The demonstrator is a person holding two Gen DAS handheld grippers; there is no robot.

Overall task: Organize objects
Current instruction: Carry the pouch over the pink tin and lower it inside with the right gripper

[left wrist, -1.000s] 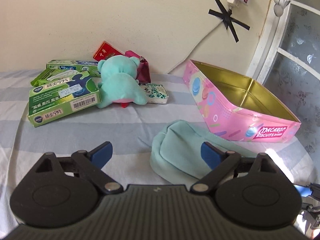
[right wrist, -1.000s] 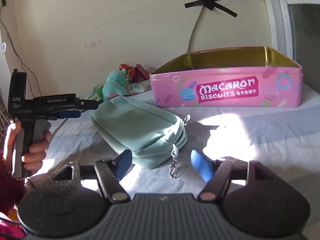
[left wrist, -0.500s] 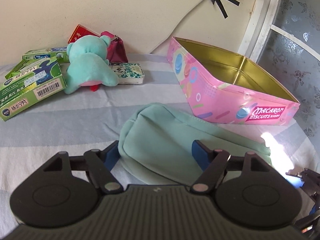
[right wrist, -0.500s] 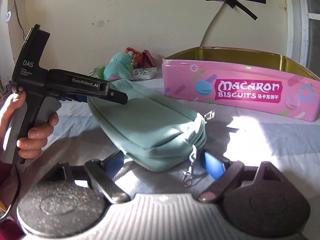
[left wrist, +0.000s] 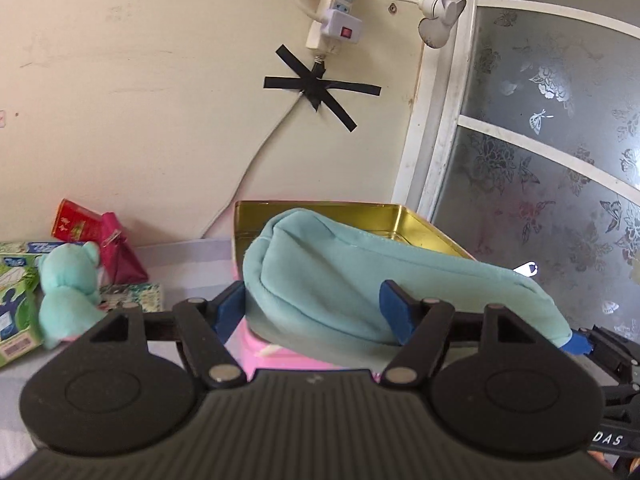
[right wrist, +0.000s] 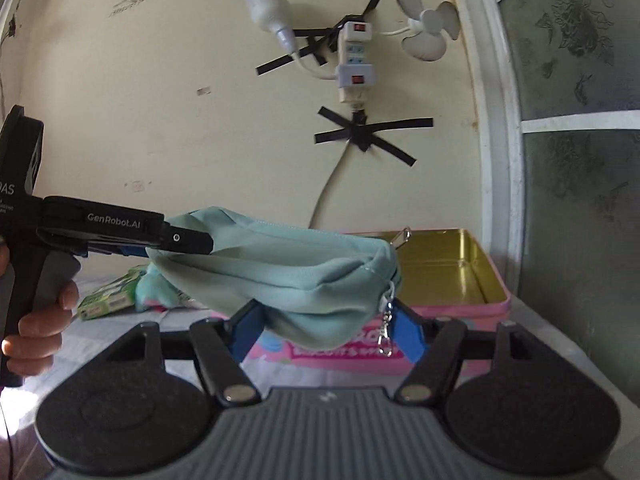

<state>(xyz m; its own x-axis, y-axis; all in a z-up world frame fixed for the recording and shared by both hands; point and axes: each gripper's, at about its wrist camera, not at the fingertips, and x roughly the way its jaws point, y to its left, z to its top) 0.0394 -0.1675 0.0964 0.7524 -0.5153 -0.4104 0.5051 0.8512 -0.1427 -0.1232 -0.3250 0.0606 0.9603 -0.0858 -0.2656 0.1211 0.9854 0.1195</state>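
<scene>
A mint-green zip pouch (left wrist: 360, 276) hangs in the air, held at both ends. My left gripper (left wrist: 312, 308) is shut on one end of the pouch. My right gripper (right wrist: 326, 330) is shut on the other end (right wrist: 304, 276), where a metal clasp (right wrist: 386, 332) dangles. The pouch sits just above and in front of the open pink Macaron biscuit tin (left wrist: 404, 220), which shows an empty gold inside (right wrist: 440, 268). The left gripper also shows in the right wrist view (right wrist: 120, 232), and the right gripper's blue tip shows in the left wrist view (left wrist: 578, 346).
At the left on the striped cloth lie a teal plush bear (left wrist: 68, 296), green toothpaste boxes (left wrist: 12, 304), a red packet (left wrist: 76, 226), a maroon pouch (left wrist: 120, 256) and a small patterned tin (left wrist: 136, 292). A wall, a power strip (left wrist: 332, 12) and a window frame (left wrist: 444, 120) stand behind.
Both grippers have closed on the pouch's ends and lifted it off the cloth, up and toward the tin. Both views have tilted upward.
</scene>
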